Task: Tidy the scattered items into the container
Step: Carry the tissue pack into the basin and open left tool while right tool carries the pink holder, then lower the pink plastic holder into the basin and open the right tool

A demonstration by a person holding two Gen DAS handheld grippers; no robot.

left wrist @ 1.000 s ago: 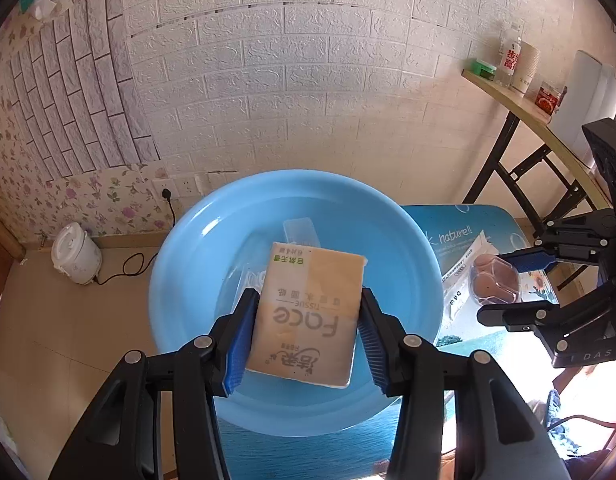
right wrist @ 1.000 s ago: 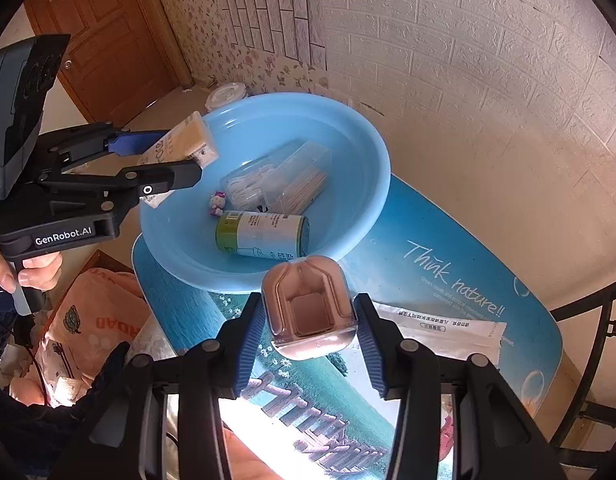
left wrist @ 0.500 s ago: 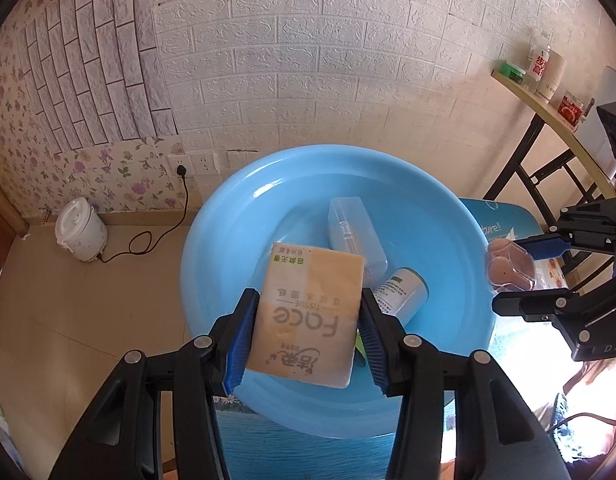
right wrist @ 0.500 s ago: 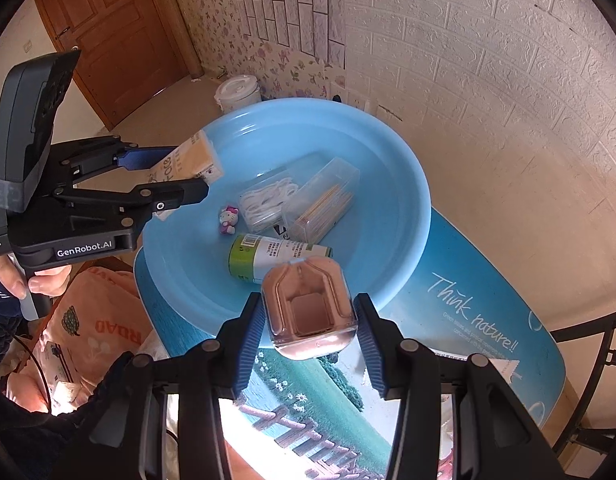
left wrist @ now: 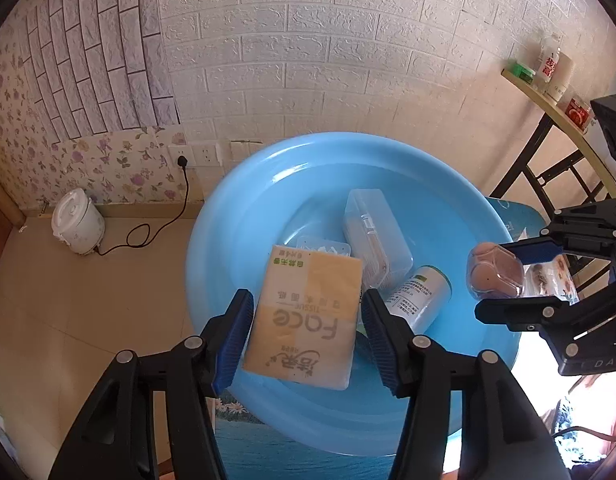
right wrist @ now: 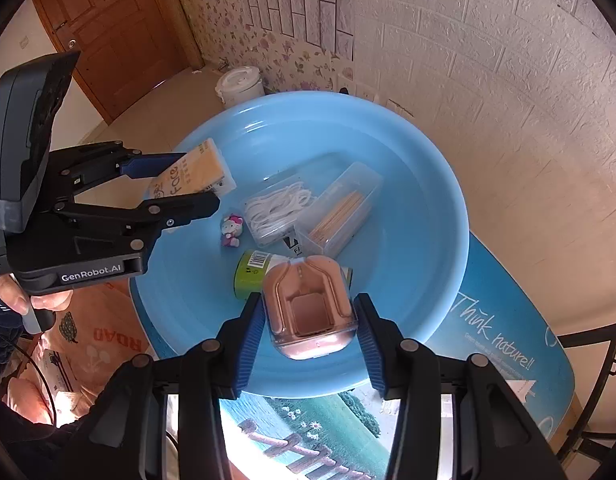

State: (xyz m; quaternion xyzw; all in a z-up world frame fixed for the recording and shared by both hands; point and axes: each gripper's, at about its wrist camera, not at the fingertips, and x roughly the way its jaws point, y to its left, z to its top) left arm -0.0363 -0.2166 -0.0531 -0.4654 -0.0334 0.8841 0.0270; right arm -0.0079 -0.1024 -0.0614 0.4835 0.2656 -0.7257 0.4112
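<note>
A yellow tissue pack [left wrist: 308, 312] lies between the pads of my left gripper [left wrist: 306, 296] over the near left part of the blue basin [left wrist: 212, 240]. The jaws are opening, and a thin gap shows on each side of the pack. My right gripper [right wrist: 308, 300] is shut on a clear pink earbud case [right wrist: 310, 312] above the basin's near side [right wrist: 448, 208]. In the basin lie a green can [right wrist: 252, 276], a clear box of toothpicks [right wrist: 340, 212], a clear box with white cord [right wrist: 276, 210] and a small cat figurine [right wrist: 232, 230].
The basin stands on a table with a blue picture cover [right wrist: 508, 340]; a white packet [right wrist: 520, 388] lies on it at the right. A white rice cooker [left wrist: 78, 222] sits on the floor by the wall. A side table [left wrist: 548, 96] holds bottles. Printed sacks [right wrist: 100, 344] lie below left.
Both grippers have moved further over the basin and lower. The left jaws have spread away from the tissue pack. The right jaws keep the same grip on the pink case.
</note>
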